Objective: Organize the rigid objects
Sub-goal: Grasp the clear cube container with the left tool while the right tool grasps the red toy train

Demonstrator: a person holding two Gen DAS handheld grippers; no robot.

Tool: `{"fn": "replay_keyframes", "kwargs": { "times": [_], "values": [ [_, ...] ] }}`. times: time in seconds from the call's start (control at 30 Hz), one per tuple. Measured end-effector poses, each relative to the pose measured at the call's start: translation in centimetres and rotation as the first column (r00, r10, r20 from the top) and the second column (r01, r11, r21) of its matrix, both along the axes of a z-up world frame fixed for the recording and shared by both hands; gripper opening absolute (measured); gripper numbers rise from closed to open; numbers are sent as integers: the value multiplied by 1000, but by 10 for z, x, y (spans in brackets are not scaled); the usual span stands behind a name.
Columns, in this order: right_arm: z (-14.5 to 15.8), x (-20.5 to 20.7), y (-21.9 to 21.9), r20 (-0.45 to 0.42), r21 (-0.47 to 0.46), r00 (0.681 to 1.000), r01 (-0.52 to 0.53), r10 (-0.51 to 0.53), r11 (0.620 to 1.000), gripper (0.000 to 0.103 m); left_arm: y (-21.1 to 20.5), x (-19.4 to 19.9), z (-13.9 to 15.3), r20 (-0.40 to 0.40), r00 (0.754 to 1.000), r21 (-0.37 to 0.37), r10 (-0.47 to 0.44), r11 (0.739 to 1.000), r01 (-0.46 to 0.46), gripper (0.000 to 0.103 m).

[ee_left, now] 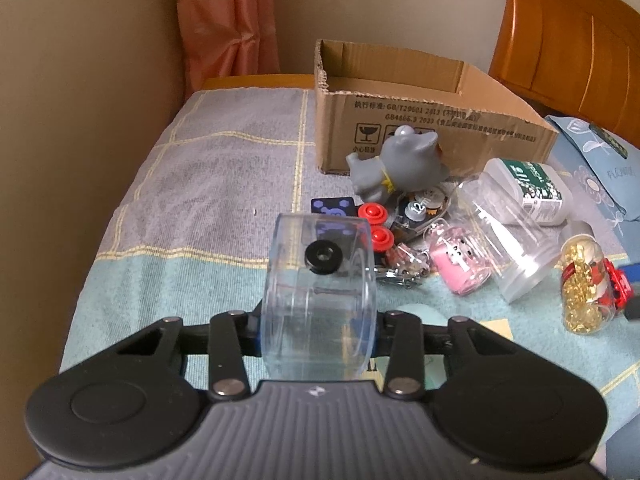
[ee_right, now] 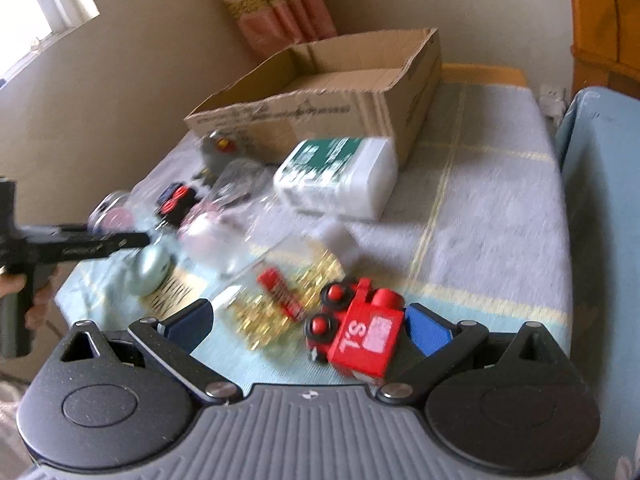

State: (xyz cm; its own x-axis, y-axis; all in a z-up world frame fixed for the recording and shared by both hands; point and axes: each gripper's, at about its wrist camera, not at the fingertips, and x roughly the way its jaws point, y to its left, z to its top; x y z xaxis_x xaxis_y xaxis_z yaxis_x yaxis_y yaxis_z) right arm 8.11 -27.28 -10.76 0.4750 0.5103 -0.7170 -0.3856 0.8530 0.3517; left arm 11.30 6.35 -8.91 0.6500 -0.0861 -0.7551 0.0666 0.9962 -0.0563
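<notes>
L gripper (ee_left: 318,334) has its jaws clamped on a clear plastic cylinder (ee_left: 320,300), held above the checked cloth (ee_left: 208,184); cardboard box (ee_left: 420,120) sits at 12 o'clock w/ a grey figurine (ee_left: 394,164) in between. R gripper (ee_right: 310,322), jaws apart, brackets a red toy train (ee_right: 358,334). Gold-bead vial (ee_right: 276,292) lies at 11 o'clock of the train, white-green tub (ee_right: 340,174) beyond.

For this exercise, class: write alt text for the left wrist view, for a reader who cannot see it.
The left tool is shut on a clear plastic case, seen from behind the tool above a checked blanket. Beyond lie small toys, among them a grey cat figure, in front of an open cardboard box.
</notes>
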Motion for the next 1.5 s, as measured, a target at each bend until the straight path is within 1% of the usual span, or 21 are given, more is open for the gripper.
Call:
{"fn": "replay_keyframes", "kwargs": {
  "times": [0.07,0.1,0.2,0.23,0.33,0.37,0.4,0.43,0.5,0.57,0.77,0.83,0.9,0.97,1.07,1.13,1.3,1.5],
  "values": [
    [0,-7,4,-10,-5,999,-30,30,1000,103,0,0,0,-4,1000,3,-4,1000,4,40],
    [1,-10,6,-1,-27,999,-36,36,999,103,0,0,0,-6,1000,4,-7,1000,7,40],
    [2,-15,13,67,-167,997,-26,38,986,103,1,1,-1,-16,1000,8,-12,1000,12,40],
    [1,-15,15,87,-220,995,-31,51,975,103,1,1,-1,-18,1000,5,-12,1000,12,39],
    [-6,-13,20,104,-336,986,-88,130,938,103,1,0,-1,-18,1000,10,-9,1000,9,39],
    [-9,-13,21,106,-370,981,-112,161,922,100,1,0,-1,-18,1000,11,-9,1000,9,40],
    [-11,-13,21,104,-393,977,-131,185,910,95,1,0,-1,-20,1000,11,-8,1000,8,40],
    [-10,-13,19,109,-390,973,-148,205,909,95,1,1,-1,-22,1000,11,-6,1000,7,39],
    [-8,-8,18,104,-378,967,-178,233,908,86,0,1,-1,-24,1000,14,-2,1000,2,40],
    [-7,-5,19,99,-372,963,-199,252,907,83,0,1,-1,-24,1000,14,4,1000,-4,40],
    [-8,2,19,103,-350,952,-236,287,907,81,-2,4,-1,-27,999,14,34,999,-34,40],
    [-8,3,21,105,-349,947,-251,304,903,79,-2,4,-1,-29,999,8,45,999,-45,41],
    [-7,3,23,108,-350,941,-267,322,898,70,-2,5,-1,-33,998,2,56,998,-56,40],
    [-6,4,24,107,-354,936,-280,337,892,65,-3,6,-1,-33,998,4,59,998,-59,40],
    [-6,2,24,111,-368,932,-285,346,885,65,-5,7,0,-30,998,13,56,998,-55,40],
    [-5,1,23,103,-372,935,-280,339,885,64,-4,7,0,-33,998,16,53,998,-53,39],
    [-2,0,22,56,-387,967,-207,248,898,64,-6,9,2,-35,998,29,45,999,-44,39],
    [-3,-9,24,76,-402,963,-207,258,892,68,-7,11,3,-25,999,37,39,999,-38,39]
  ]
}}
